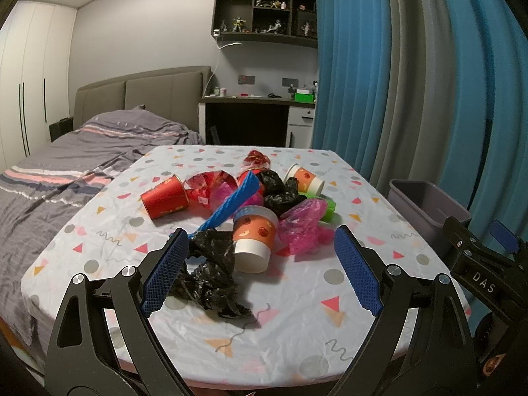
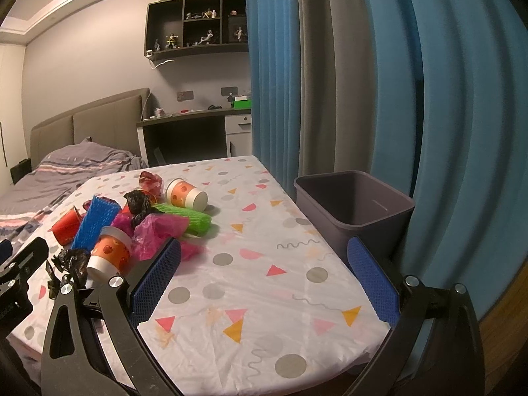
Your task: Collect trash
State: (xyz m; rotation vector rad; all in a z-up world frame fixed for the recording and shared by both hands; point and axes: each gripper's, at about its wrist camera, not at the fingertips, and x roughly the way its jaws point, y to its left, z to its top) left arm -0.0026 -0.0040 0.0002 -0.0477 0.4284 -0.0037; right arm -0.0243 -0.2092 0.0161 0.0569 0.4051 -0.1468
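A pile of trash lies on the table (image 1: 297,313): a black plastic bag (image 1: 211,277) nearest, an orange paper cup (image 1: 254,237), a pink bag (image 1: 303,227), a blue foam net (image 1: 231,203), a red cup (image 1: 165,199), a second orange cup (image 1: 305,179) and a green foam net (image 2: 188,219). My left gripper (image 1: 260,270) is open above the table's near part, its left finger beside the black bag. My right gripper (image 2: 264,283) is open and empty over the table's right side, near the grey bin (image 2: 356,211).
The grey bin (image 1: 425,211) stands off the table's right edge, against blue and grey curtains (image 2: 396,82). A bed (image 1: 66,171) lies to the left. A desk (image 1: 254,115) stands behind the table.
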